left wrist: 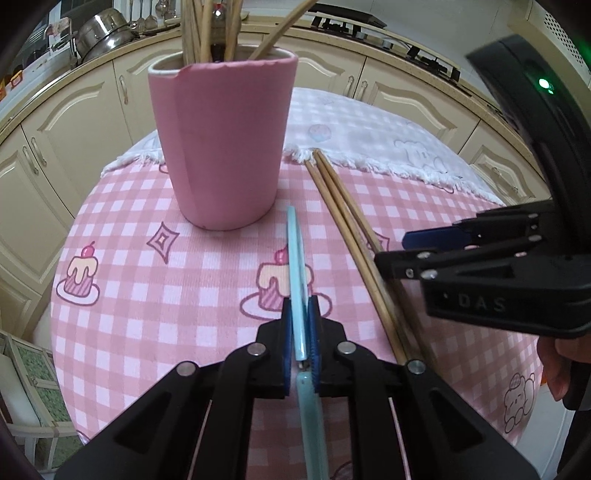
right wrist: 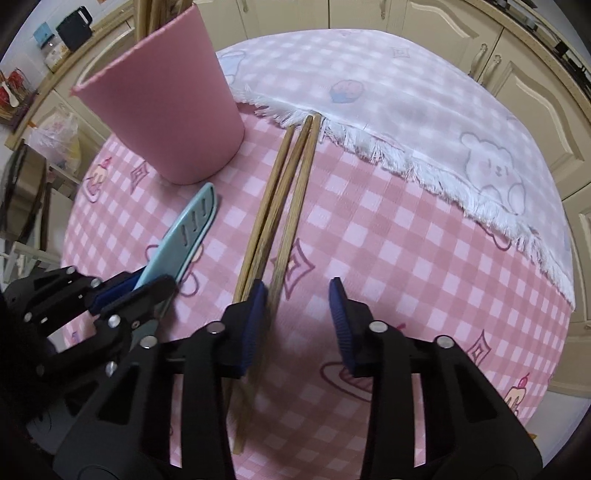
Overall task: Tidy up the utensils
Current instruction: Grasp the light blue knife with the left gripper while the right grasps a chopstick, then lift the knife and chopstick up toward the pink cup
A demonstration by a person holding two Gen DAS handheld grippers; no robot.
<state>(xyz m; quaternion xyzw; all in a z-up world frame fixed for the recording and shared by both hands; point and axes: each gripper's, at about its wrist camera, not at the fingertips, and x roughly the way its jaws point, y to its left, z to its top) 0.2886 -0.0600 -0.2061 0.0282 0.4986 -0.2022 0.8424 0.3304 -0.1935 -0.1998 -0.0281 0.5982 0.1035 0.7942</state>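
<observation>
The left gripper (left wrist: pixel 300 339) is clamped on a sheathed blue knife (right wrist: pixel 188 229), its tip just short of the pink holder (left wrist: pixel 225 147). The right gripper (right wrist: pixel 297 321) is spread wide over three loose chopsticks (right wrist: pixel 280 206) — its left pad touching them. Lifting the knife clear of the holder's rim first — then lowering it straight in — should avoid jostling the chopsticks already inside.

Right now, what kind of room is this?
Most likely a home kitchen: cream cabinets along the wall, a steel pot on the counter, a gas hob beyond the cloth-covered table.
</observation>
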